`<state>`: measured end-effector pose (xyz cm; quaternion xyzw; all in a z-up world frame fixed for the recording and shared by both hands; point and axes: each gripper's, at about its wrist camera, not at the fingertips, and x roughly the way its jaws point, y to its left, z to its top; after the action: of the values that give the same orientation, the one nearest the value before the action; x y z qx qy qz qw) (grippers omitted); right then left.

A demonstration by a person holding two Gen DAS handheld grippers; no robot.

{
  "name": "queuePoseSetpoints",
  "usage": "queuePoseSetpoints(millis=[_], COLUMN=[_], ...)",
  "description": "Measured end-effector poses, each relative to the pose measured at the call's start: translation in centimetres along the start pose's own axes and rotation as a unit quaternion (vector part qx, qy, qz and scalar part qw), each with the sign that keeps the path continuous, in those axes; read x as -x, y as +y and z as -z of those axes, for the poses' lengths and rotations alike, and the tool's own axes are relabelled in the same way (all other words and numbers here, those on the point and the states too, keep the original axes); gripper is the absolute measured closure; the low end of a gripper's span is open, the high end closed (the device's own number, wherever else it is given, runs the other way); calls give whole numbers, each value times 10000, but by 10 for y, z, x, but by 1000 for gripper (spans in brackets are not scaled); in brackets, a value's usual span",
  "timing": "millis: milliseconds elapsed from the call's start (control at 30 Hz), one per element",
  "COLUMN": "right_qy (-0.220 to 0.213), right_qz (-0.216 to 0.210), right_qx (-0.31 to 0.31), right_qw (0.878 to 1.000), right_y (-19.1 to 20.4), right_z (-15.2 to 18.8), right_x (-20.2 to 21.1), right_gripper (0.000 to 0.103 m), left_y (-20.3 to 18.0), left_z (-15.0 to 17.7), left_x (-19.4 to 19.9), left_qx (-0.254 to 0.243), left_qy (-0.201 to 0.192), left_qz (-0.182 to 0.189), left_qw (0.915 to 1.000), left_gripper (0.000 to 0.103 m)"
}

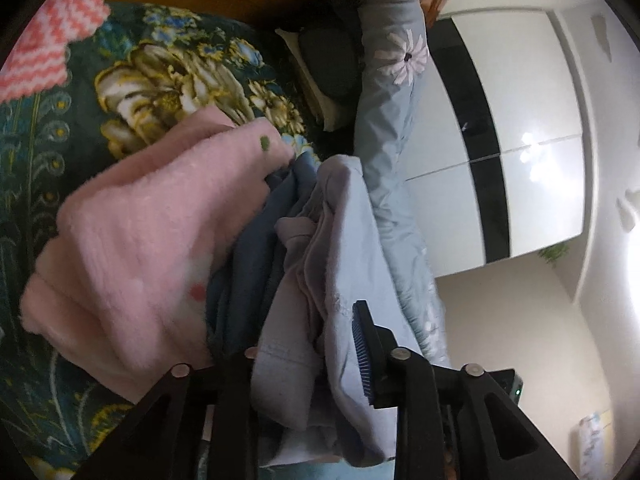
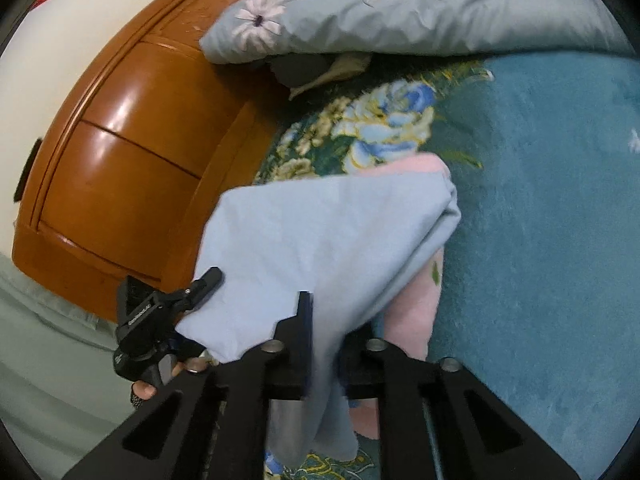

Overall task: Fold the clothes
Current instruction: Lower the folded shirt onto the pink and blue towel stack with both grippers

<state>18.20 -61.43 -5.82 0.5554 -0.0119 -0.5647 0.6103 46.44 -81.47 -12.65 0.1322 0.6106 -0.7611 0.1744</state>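
A pale blue garment point(image 1: 348, 240) hangs lifted over the bed, bunched together with a pink fleece piece point(image 1: 132, 240) and a darker blue cloth point(image 1: 256, 248). My left gripper point(image 1: 304, 352) is shut on the bundle's lower edge. Its blue-ribbed right pad point(image 1: 362, 356) presses the pale blue fabric, and cloth hides its left finger. In the right wrist view the same pale blue garment point(image 2: 320, 232) drapes between my right gripper's point(image 2: 328, 344) fingers, which are shut on it. Pink fleece point(image 2: 412, 312) shows behind. The left gripper point(image 2: 168, 312) holds the garment's left corner, with a hand point(image 2: 148, 390) below it.
A dark green floral bedspread point(image 1: 168, 80) covers the bed. A teal blanket point(image 2: 540, 220) lies at right, a pale blue flowered quilt point(image 2: 380, 8) at the head, and a dark pillow point(image 1: 328, 60) under it. A glossy wooden headboard point(image 2: 120, 160) stands left. A pink-and-white knit point(image 1: 52, 52) is far left.
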Motion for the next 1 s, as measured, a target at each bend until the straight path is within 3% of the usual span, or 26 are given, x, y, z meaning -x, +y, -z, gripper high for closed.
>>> queuePoseSetpoints(millis=[133,333,467,567,700,833,1000], right_qy=[-66,-197,-285,-380,-192,-95,32], right_qz=[-74,-448,-696,-774,-475,-401,-317], right_qx=[150,622,935,1093,921,505,240], right_qw=[9998,9969,9928,9903,9944,9979,9992], right_y=[16,68,102,109,73,30,-4], right_z=[-5,-21,-31,-33,-24,-12,-5], right_x=[8,21,31,31,0,-22,-38], right_gripper=[94,94,94,94,94,94,94], left_y=[-3,14,6,-13,-19,-3,28], left_z=[3,-4,-17,-32,-41,-33,-24], left_x=[2,19,42,56,54,26,21], left_qx=[-136,413,412,79,-250,-234,3], left_qy=[-78,-342,-618,-791,-861,-620,-596], left_qz=[133,1050,1517,1378,915,533,558], left_qw=[9998,9930,9856,9873,9918,9964,9967], left_gripper=[86,89,89,89,89,89,89])
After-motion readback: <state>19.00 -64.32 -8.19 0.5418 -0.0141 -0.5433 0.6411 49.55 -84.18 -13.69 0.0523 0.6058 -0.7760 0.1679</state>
